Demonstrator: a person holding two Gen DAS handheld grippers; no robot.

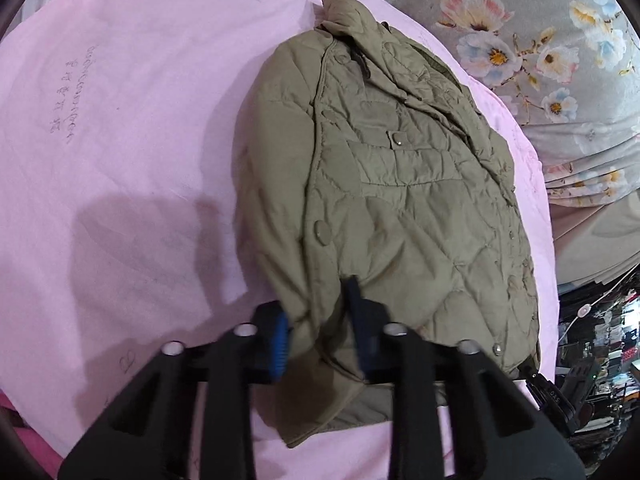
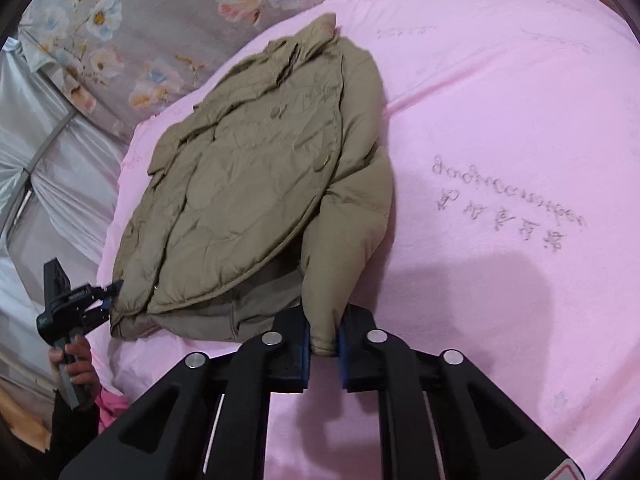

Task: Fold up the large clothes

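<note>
tongs, jacket, pink sheet, floral bedding

My right gripper pinches the sleeve cuff of the olive jacket lying on the pink sheet.

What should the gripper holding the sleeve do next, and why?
Probably lift the sleeve a little and carry it across onto the front of the jacket. The jaws of the right gripper are shut on the sleeve's end, and the sleeve lies out beside the body on the pink sheet, not yet folded in.
</note>
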